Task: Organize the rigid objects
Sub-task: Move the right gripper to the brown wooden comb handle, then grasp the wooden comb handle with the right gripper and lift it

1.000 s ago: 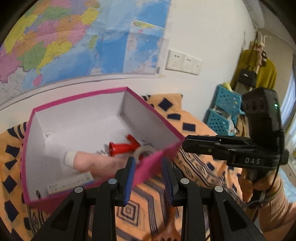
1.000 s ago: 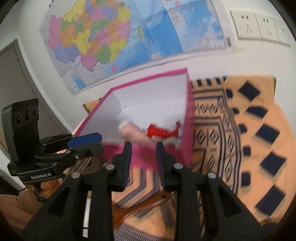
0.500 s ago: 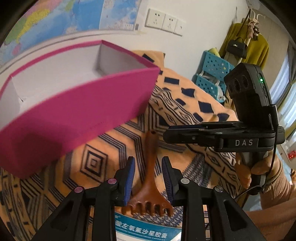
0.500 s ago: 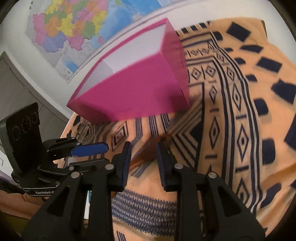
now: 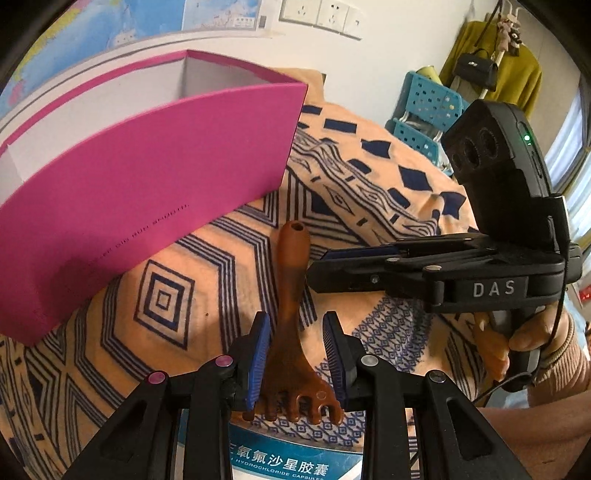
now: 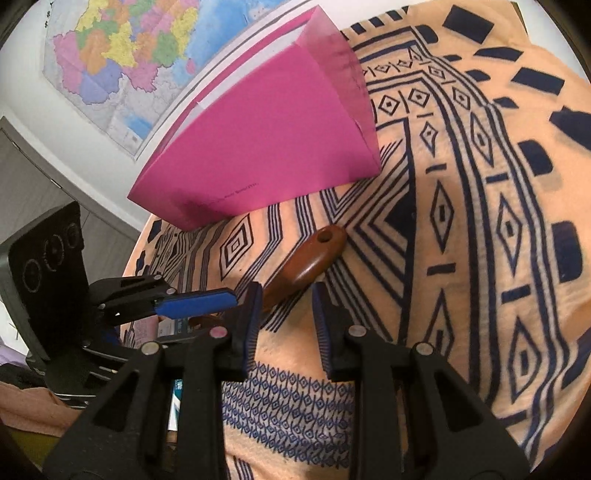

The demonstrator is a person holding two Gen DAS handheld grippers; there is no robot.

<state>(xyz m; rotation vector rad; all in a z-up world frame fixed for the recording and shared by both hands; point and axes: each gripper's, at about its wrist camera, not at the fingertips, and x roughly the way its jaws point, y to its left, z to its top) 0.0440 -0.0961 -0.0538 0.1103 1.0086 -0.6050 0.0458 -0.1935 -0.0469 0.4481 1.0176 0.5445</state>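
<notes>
A brown wooden comb [image 5: 291,280] lies on the orange patterned cloth [image 5: 369,192] just in front of the pink box [image 5: 147,177], teeth toward me. My left gripper [image 5: 295,321] hangs low over it, its blue pads either side of the comb's neck with a gap on both sides, so it is open. From the right, my right gripper [image 5: 332,269] reaches in level, close to the handle. In the right wrist view the comb's handle [image 6: 314,258] lies just ahead of my right gripper [image 6: 287,295], which is open with only cloth between its fingers. The pink box [image 6: 266,147] shows only its outer walls.
A blue and white medicine carton [image 5: 280,461] lies under the left gripper, next to the comb's teeth. Blue plastic baskets [image 5: 428,107] and a yellow coat [image 5: 517,74] stand at the far right. A map [image 6: 122,55] and sockets [image 5: 317,14] are on the wall. A hand [image 5: 535,332] holds the right gripper.
Both grippers have sunk from above the pink box to the cloth in front of it. The box's inside is out of sight, and the comb now lies between the left fingers.
</notes>
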